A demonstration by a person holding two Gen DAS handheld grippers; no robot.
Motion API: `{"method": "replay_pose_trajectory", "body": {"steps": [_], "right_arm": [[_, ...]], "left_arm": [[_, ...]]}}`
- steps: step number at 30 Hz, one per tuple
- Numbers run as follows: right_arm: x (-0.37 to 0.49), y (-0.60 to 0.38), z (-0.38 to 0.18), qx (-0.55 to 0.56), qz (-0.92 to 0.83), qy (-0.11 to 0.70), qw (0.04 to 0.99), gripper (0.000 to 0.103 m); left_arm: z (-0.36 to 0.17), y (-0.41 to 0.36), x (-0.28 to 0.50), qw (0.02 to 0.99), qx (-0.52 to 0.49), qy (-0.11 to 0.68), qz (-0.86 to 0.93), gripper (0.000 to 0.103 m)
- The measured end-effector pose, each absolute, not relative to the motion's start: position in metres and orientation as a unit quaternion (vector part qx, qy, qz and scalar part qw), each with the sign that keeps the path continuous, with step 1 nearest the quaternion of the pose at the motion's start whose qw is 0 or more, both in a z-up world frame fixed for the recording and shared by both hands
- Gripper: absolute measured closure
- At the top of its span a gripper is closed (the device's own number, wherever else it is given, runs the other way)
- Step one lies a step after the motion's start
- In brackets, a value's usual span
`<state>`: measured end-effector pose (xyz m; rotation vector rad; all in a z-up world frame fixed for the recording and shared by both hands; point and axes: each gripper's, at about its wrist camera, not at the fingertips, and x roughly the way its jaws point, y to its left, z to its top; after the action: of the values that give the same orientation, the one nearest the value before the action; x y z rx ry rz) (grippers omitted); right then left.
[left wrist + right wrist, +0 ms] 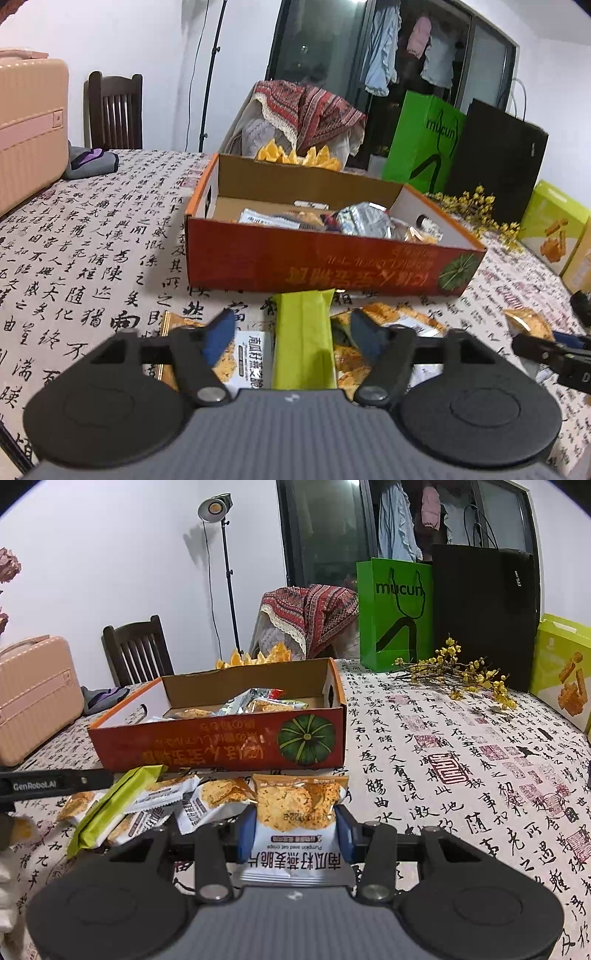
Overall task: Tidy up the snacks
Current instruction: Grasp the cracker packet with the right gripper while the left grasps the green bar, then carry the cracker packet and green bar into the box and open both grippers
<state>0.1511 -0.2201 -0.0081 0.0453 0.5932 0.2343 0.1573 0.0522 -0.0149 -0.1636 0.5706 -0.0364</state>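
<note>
Lying lengthwise between the spread left fingers (pixel 291 338), the green packet (pixel 303 338) points toward the box (pixel 332 254); right fingers (pixel 295 830) pinch an oat-crisp pouch (pixel 299 812).

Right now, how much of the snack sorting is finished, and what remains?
Partly done. Several packets already lie inside the orange cardboard box. The right gripper is shut on a pumpkin seed crisp packet, not yet boxed. The left gripper is open around a green packet, not gripping it. A pile of crisp packets is left on the tablecloth.
</note>
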Motion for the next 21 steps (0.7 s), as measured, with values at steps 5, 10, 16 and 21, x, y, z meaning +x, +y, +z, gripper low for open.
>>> {"method": "replay_pose_trajectory", "body": {"steps": [5, 10, 16, 21], "right_arm": [[0.153, -0.219, -0.01, 0.021, 0.113, 0.296, 0.948, 0.06], [0.154, -0.22, -0.009, 0.022, 0.113, 0.294, 0.949, 0.06], [0.158, -0.215, -0.012, 0.016, 0.113, 0.3, 0.947, 0.06], [0.161, -0.211, -0.013, 0.01, 0.114, 0.303, 0.946, 0.06]], "left_arm": [[-0.026, 0.048, 0.169, 0.949, -0.075, 0.305, -0.018, 0.025], [-0.03, 0.052, 0.173, 0.941, -0.095, 0.321, -0.041, 0.069], [-0.03, 0.058, 0.17, 0.943, -0.11, 0.312, -0.04, 0.069], [-0.025, 0.061, 0.164, 0.947, -0.114, 0.296, -0.04, 0.069]]}}
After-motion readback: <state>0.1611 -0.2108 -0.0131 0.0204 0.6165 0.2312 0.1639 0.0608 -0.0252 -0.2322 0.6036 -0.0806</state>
